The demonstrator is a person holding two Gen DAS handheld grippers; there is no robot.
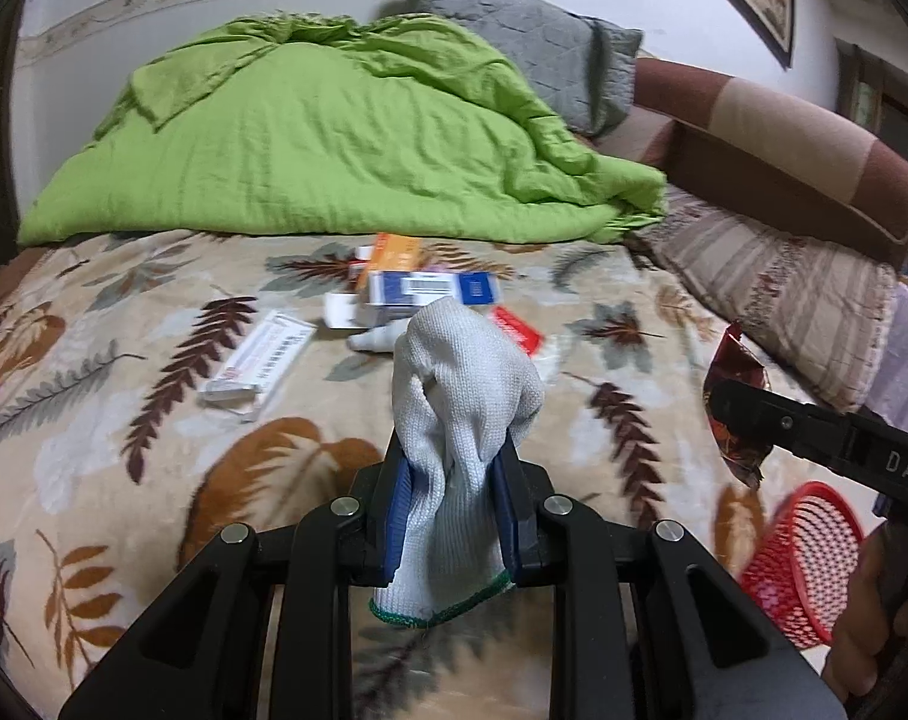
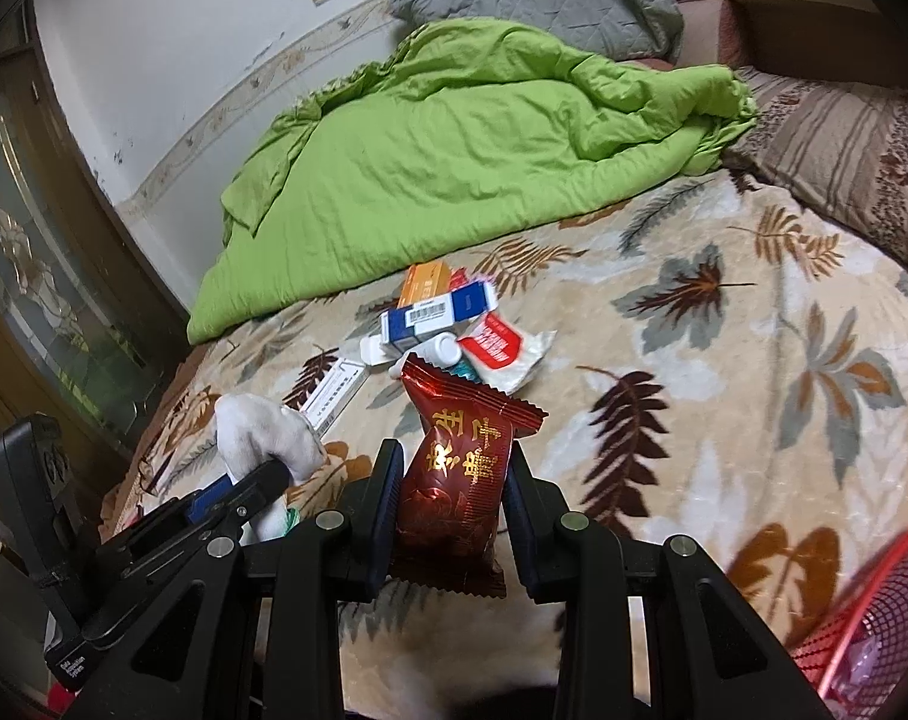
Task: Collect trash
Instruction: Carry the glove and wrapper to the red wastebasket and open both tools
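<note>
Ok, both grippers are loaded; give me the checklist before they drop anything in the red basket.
1. Left gripper shut on the white glove: ok.
2. Right gripper shut on the red snack wrapper: ok.
3. Red basket in view, low right: ok.
4. Basket has room: cannot tell.
5. Either load above the basket mouth: not ok.
6. Bed cleared: not ok, the blue and white box and more lie there.

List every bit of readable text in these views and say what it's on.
"DAS", cut off: right gripper arm.
"Data Acquisition System", tiny: left gripper body.
Gold Chinese characters, upside down, not readable: red wrapper.
Barcode, digits blurred: blue box.
Print on white box, orange box, red packet: too blurred.
</note>
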